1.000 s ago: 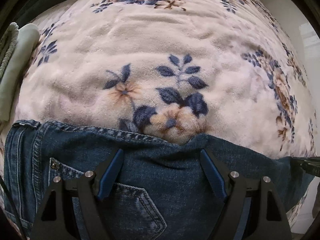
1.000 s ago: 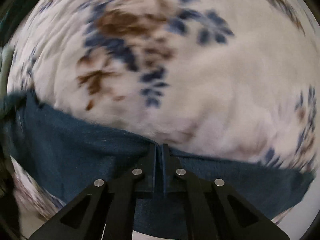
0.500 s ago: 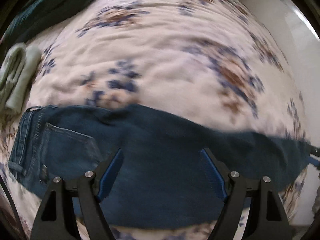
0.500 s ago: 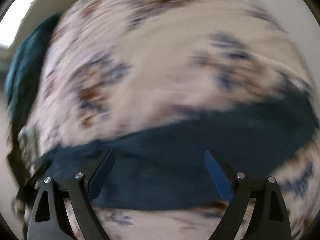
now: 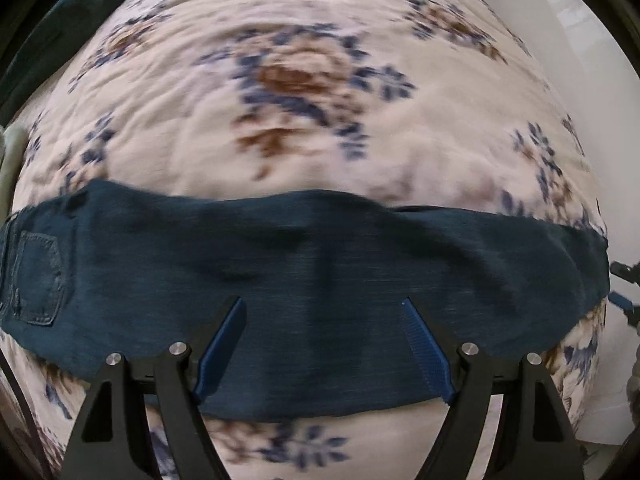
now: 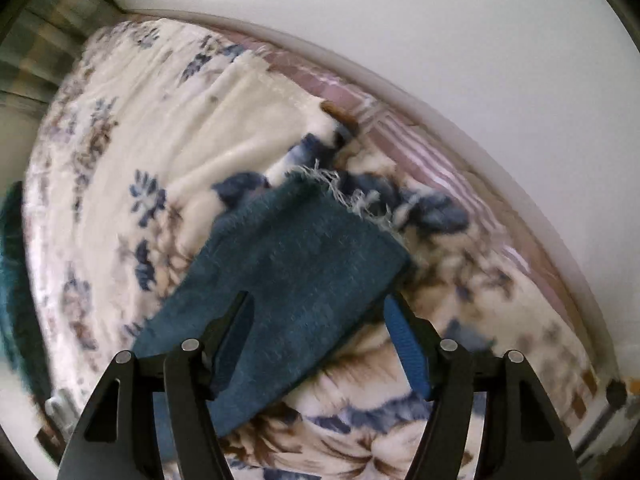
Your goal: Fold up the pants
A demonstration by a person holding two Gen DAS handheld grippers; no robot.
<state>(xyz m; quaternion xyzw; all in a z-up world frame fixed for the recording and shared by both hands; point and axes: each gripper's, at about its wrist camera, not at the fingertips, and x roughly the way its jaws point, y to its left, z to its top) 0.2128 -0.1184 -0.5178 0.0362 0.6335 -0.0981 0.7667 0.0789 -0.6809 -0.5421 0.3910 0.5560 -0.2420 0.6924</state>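
Jeans [image 5: 312, 280], dark blue denim, laid in a long band across the middle of the left wrist view, one leg over the other by the look of it, which would suit a lengthwise half-fold already made. Back pocket [image 5: 38, 276] at the left edge of the frame marks the waist end. Hem end, with frayed hem [image 6: 352, 196] of pale loose threads, sits at centre in the right wrist view.

Support: bed covered by a cream floral blanket [image 5: 304, 92] with blue and brown blooms; the denim lies flat on it, clear of the bed's edge.

Left gripper [image 5: 324, 356]: jaws wide apart above the mid-leg cloth, nothing between the pads, nothing held.

Right gripper [image 6: 320, 348]: jaws have just been closing from a wider spread yet stand well apart; the leg end lies beneath them, the pads not pressing on it. Its placement over the hem suggests a grasp there, to carry that end toward the waist.

Sundries: pale green folded cloth [image 5: 10, 160] at the left edge; striped mauve sheet [image 6: 400, 120] showing beyond the blanket at upper right, white wall [image 6: 440, 20] behind.
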